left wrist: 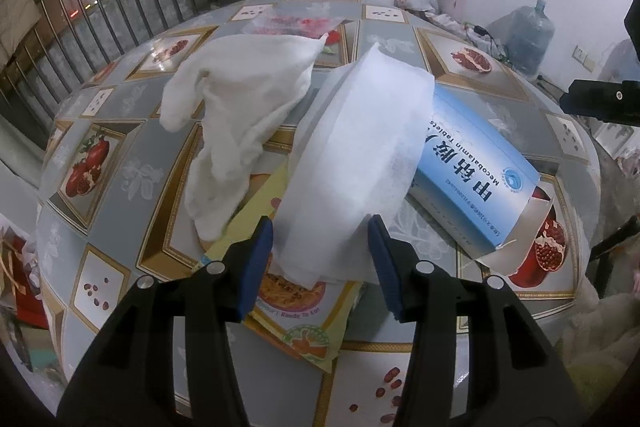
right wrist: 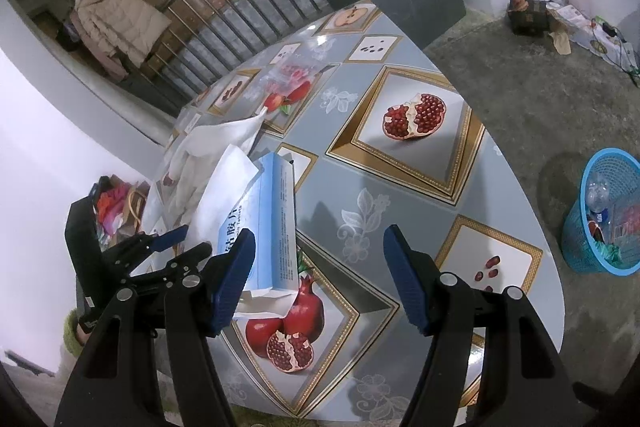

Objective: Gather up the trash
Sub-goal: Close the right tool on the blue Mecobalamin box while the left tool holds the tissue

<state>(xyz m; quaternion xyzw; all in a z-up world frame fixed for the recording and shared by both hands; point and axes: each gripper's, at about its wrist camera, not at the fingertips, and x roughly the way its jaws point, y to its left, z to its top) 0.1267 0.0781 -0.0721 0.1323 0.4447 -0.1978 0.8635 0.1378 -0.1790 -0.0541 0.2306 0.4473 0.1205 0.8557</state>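
Left wrist view has the left gripper [left wrist: 320, 223] tipped down over the table [left wrist: 120, 131], its blue pads spread with the near end of a white wipe [left wrist: 356, 163] lying between them; whether the pads press on it I cannot tell. That wipe drapes up over the end of a blue-and-white tablet box [left wrist: 476, 171], which lies flat near the table's right edge with an open flap toward us. Under the wipe sits a yellow food packet [left wrist: 296, 311], reaching to the near edge. Just left, a crumpled white cloth [left wrist: 240, 115] is heaped, touching the packet. Farther back toward the far edge lies a clear plastic wrapper [left wrist: 296, 23].

From the right wrist view, the right gripper [right wrist: 320, 267] hangs over the table with its jaws wide and nothing in them, only bare tablecloth below. The box's near end lies just behind its left finger. Off the table's right edge, on the floor, stands a blue basket [right wrist: 576, 235] with trash in it.
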